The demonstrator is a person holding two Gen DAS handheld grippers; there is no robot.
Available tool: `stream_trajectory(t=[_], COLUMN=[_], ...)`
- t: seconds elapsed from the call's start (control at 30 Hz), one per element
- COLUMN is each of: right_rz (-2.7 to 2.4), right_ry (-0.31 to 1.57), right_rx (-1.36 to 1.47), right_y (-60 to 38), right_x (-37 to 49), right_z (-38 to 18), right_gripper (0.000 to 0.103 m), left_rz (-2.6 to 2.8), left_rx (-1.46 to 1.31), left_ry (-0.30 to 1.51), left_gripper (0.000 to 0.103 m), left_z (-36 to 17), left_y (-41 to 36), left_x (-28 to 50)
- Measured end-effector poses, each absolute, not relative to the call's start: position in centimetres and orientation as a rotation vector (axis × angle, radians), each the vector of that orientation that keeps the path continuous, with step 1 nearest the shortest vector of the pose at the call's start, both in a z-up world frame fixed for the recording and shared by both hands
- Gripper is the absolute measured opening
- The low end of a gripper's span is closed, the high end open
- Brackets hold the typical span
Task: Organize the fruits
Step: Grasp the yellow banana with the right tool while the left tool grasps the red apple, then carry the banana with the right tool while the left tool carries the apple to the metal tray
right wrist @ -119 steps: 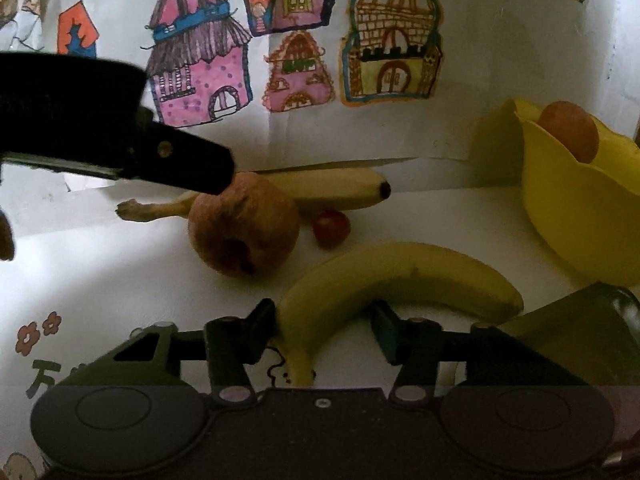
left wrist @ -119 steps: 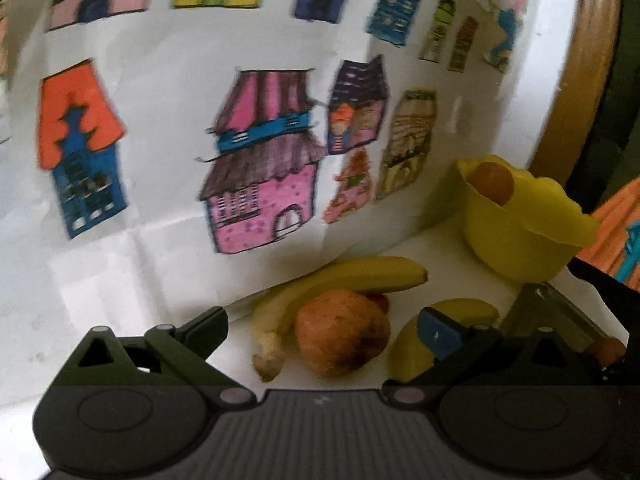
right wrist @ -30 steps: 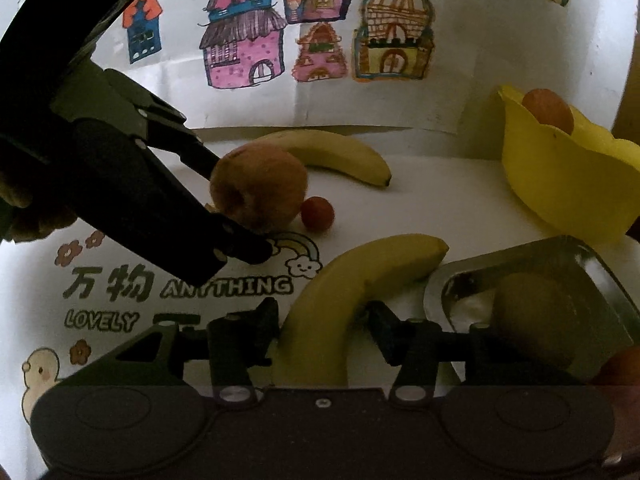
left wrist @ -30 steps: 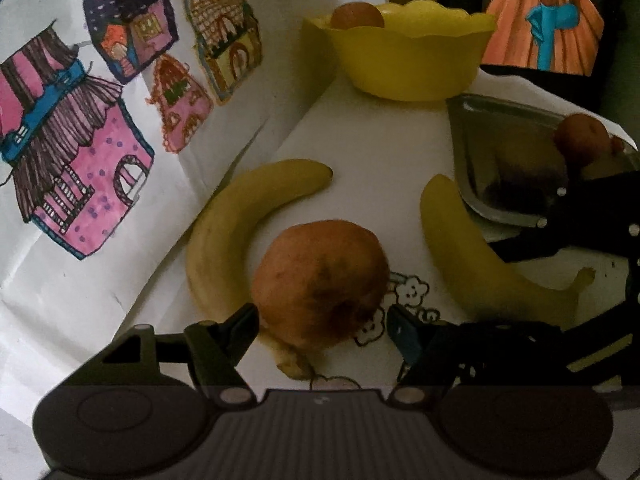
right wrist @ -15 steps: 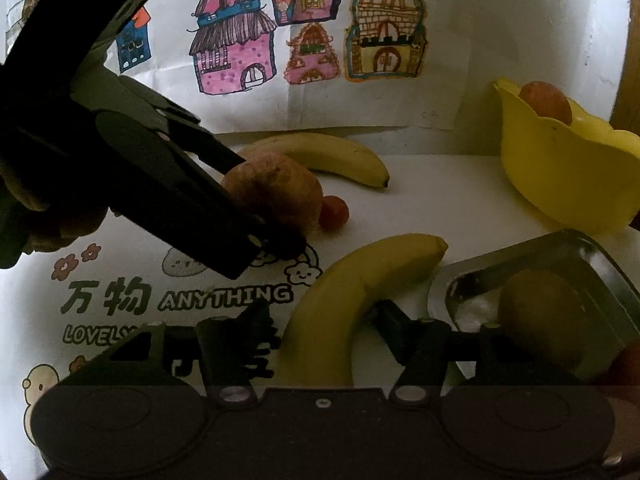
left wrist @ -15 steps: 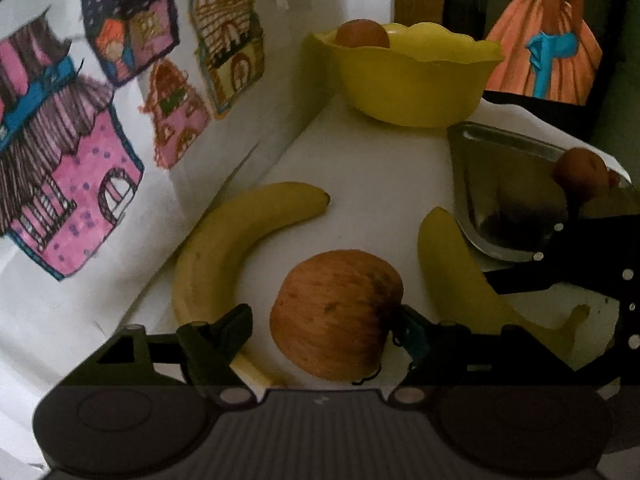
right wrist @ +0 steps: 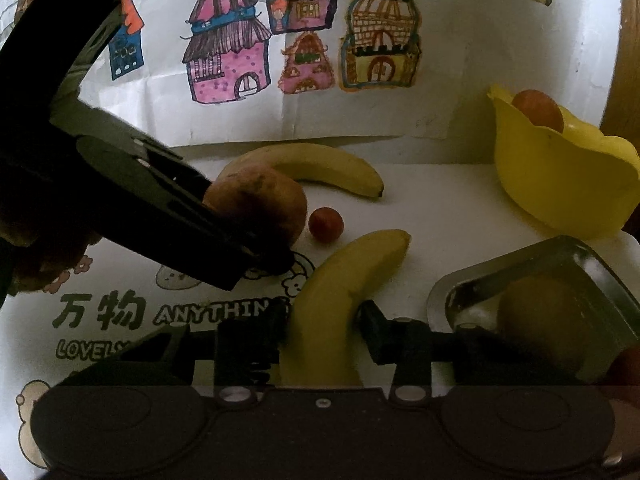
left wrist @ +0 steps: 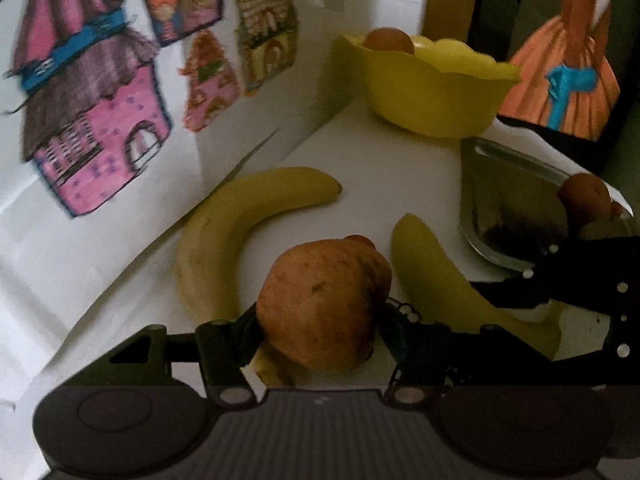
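Observation:
A reddish-brown apple [left wrist: 320, 304] sits between the fingers of my left gripper [left wrist: 318, 320], which is shut on it; both pads press its sides. In the right wrist view the same apple [right wrist: 260, 204] shows behind the dark left gripper body [right wrist: 160, 208]. My right gripper [right wrist: 322, 320] is shut on the stem half of the near banana [right wrist: 344, 280], which lies on the printed white mat [right wrist: 440, 216]. A second banana [right wrist: 320, 164] lies along the wall. A cherry tomato [right wrist: 325, 224] rests just right of the apple.
A yellow bowl [right wrist: 560, 184] holding an orange fruit [right wrist: 538, 110] stands at the back right. A metal tray [right wrist: 460, 284] with a brownish fruit [right wrist: 540, 320] lies at the near right. A poster of drawn houses [right wrist: 304, 40] covers the wall behind.
My left gripper's fingers have closed onto the apple, which now sits tilted between them. My right gripper's fingers have closed in on the near banana.

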State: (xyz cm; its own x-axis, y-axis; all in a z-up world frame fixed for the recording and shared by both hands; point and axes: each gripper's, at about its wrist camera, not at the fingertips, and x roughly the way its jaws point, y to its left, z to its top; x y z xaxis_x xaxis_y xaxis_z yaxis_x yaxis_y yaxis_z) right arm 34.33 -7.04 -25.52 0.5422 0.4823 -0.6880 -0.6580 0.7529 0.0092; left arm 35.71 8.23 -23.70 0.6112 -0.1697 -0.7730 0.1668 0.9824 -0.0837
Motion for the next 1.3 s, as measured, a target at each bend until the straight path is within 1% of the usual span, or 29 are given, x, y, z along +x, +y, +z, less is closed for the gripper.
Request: stream_trajectory(t=[0.07,0.2,0.33,0.4,0.63,0.77,0.9,0.97,1.3], right_rz=[0.682,0.678,0.664,0.66,0.655,0.668,0.68,0.684,0.694], right_ry=[0.72,0.727,0.739,0.741,0.744,0.742,0.742,0.741,0.74], right_rx=[-0.264,-0.249,-0.234,-0.234,-0.225,-0.215,-0.217,-0.218,-0.196], right_y=[-7.0,-7.3,-7.9,-8.3,-9.2,-9.5,-9.7,-9.6,-9.9], right_x=[33.9,33.3,32.9,32.5,31.8,31.8,32.0,32.0,32.2], right_z=[-25.4,-25.3,-25.1,-25.1,-25.2,-25.2,-25.2,-25.2,-25.1], right_gripper=[0.037,0.037,0.037,0.037,0.037,0.037,0.037,0.037,0.037], left_rz=[-0.183,-0.175,-0.163,-0.154,-0.104,-0.062,-0.006,0.012,0.016], left_rx=[-0.022,-0.047,-0.084,-0.11,-0.188,-0.195,-0.196,-0.195,-0.217], left_ry=[0.878,0.876,0.851,0.844,0.822,0.818,0.827,0.837,0.844], left_gripper=[0.065,0.064,0.058,0.057,0.059,0.066,0.064,0.06,0.059], left_z=[-23.4,-23.1,-22.7,-22.7,-22.6,-22.7,-22.9,-23.0,-22.4], left_y=[8.3,8.3,8.3,8.4,9.0,8.4,7.9,7.9,8.1], left_x=[35.1,34.6,34.2,34.3,35.4,36.7,38.0,38.4,37.0])
